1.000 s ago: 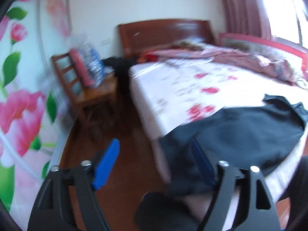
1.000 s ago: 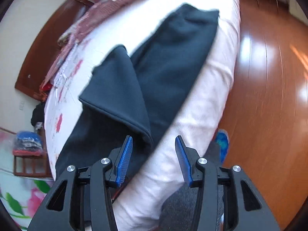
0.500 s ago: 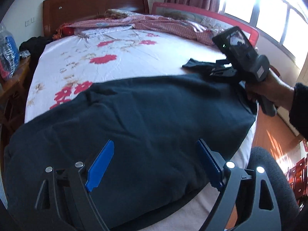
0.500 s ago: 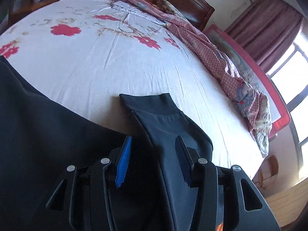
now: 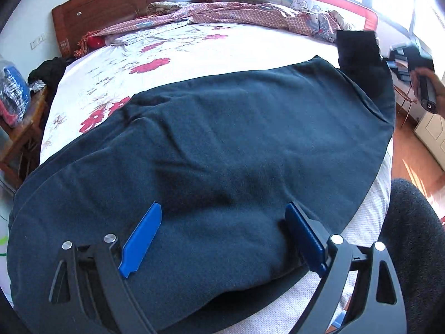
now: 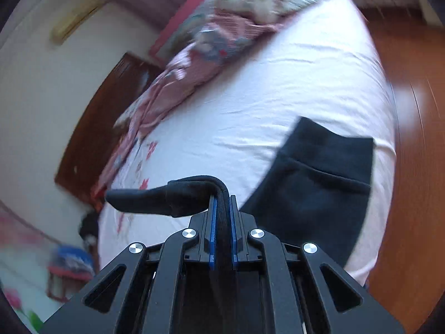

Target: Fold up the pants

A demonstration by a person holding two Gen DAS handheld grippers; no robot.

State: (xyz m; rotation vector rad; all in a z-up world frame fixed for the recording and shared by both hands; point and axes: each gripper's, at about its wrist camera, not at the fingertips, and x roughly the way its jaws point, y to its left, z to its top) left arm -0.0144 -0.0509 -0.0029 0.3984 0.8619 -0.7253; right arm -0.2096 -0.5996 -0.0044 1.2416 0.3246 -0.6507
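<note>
Bare sheet (image 5: 222,53) beyond pants (image 5: 222,144), crumpled blanket (image 5: 236,16) along far edge

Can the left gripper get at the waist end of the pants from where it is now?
Probably yes. The left gripper is open right over the dark pants, fabric spread between its fingers, nothing on top. The right gripper is shut on the far leg cuff, well clear.

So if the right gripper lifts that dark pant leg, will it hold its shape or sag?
Probably sag: the dark fleece pants already droop past the right gripper clamping a fold. The thick-looking fabric will likely drag on the white floral bedsheet rather than slide.
</note>
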